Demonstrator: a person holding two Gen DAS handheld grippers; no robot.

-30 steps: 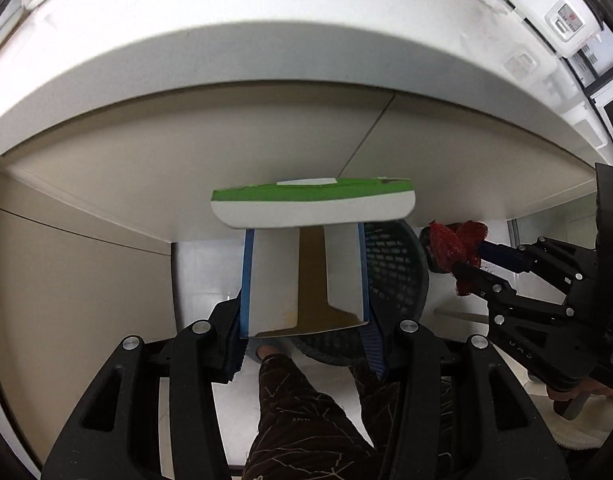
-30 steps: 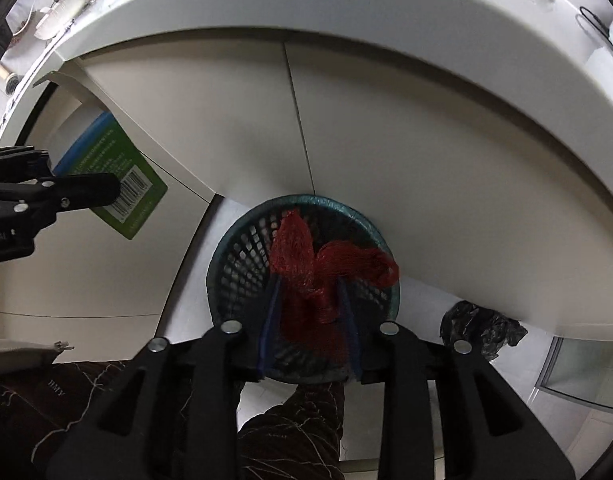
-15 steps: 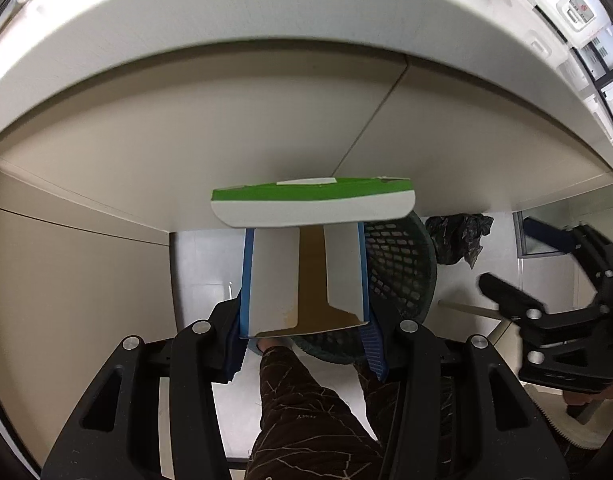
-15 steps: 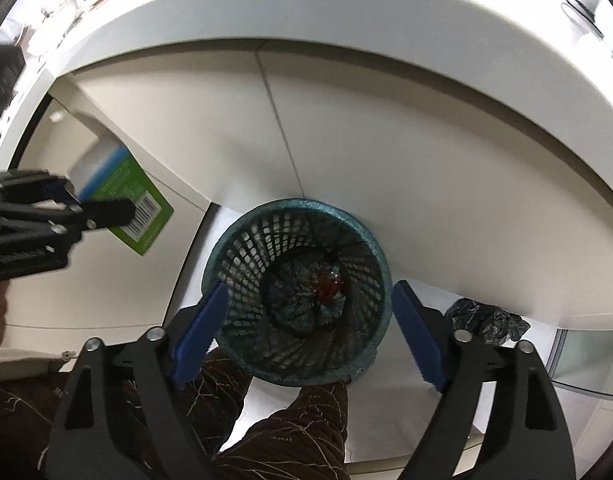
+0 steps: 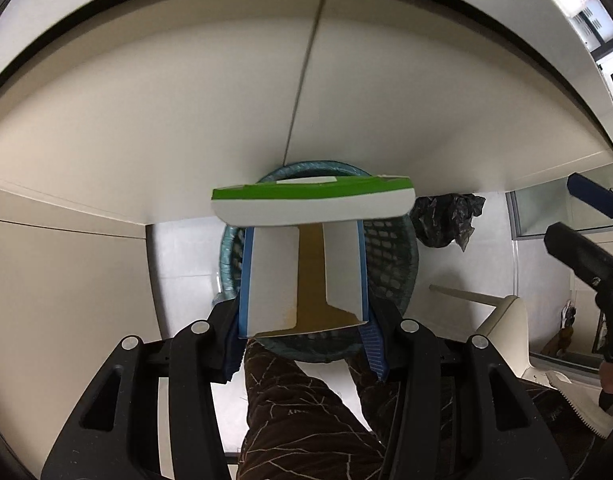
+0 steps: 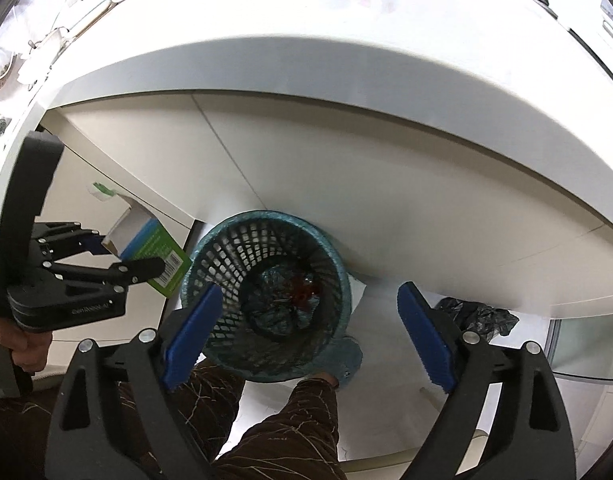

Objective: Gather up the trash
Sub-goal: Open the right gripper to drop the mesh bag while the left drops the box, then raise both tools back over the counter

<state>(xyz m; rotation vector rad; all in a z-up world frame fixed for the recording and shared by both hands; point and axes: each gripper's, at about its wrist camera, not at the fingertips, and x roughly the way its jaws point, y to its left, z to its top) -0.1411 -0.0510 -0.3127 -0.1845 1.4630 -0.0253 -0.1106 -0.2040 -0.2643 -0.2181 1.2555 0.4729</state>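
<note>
My left gripper (image 5: 304, 240) points straight down and is shut on a green and white cardboard box (image 5: 274, 276) with an open flap. The box hangs over the near rim of a teal mesh waste basket (image 5: 390, 248) on the floor. In the right wrist view the same box (image 6: 158, 248) sits in the left gripper (image 6: 134, 252), just left of the basket (image 6: 266, 216). A red net (image 6: 304, 290) lies at the bottom of the basket on crumpled liner. My right gripper (image 6: 310, 296) is open and empty above the basket; it also shows as the right gripper (image 5: 564, 210) at the edge.
A white counter (image 6: 346, 80) with cabinet fronts curves behind the basket, its top cluttered. A black plastic bag (image 6: 482, 316) lies on the floor right of the basket. The person's legs in dark patterned trousers (image 5: 306, 420) stand close in front. A pale chair (image 5: 502, 320) is at the right.
My right gripper opened and the red net dropped into the basket; that gripper then drew off to the right. My left gripper sank with the box and came over the basket.
</note>
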